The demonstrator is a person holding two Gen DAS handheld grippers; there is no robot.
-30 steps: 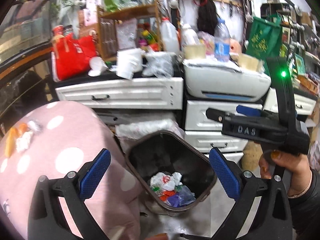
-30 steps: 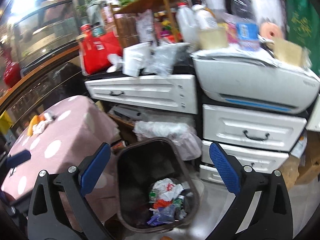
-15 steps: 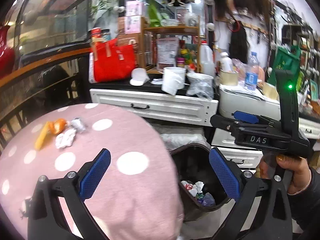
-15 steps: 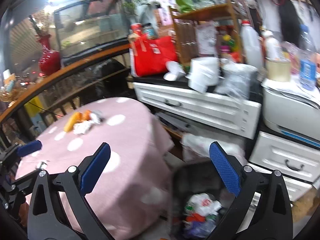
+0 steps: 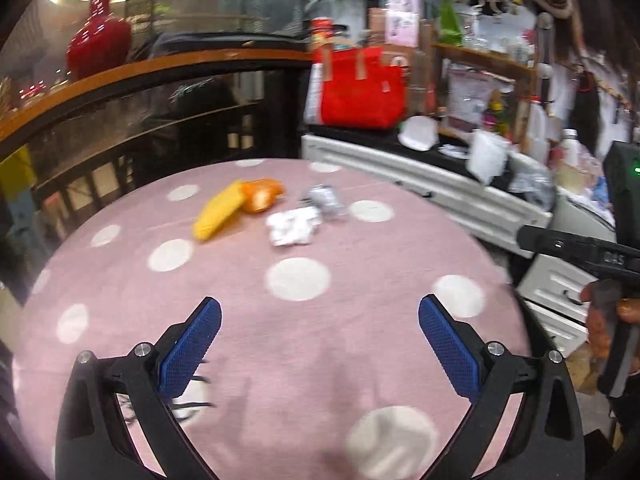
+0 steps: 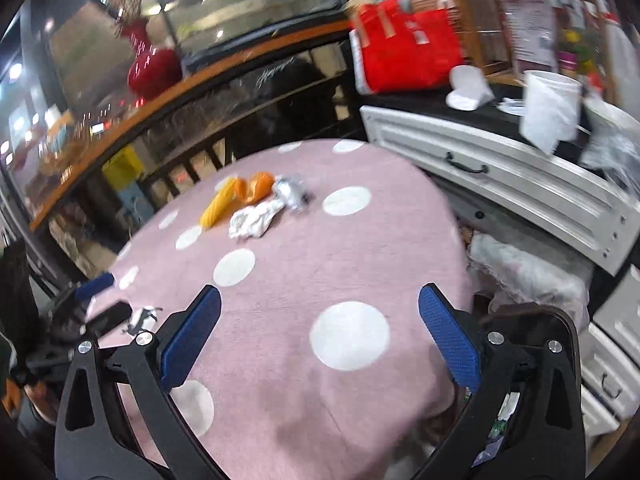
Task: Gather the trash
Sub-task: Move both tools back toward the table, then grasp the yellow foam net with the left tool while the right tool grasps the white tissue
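Note:
Trash lies in a cluster at the far side of a round pink polka-dot table: a yellow peel, an orange peel, a crumpled white tissue and a crumpled silver wrapper. My left gripper hovers open over the near table, well short of the trash. My right gripper is open too, above the table's right part. The dark trash bin shows only as a rim behind the right finger.
White drawer units stand close behind and right of the table, loaded with a red bag, cups and bottles. A dark railing with a wooden top curves behind. A hand holds the right gripper.
Both views have swung left and up from the trash bin onto the pink table. The trash cluster has come toward the middle of the views. Both grippers have stayed open and empty.

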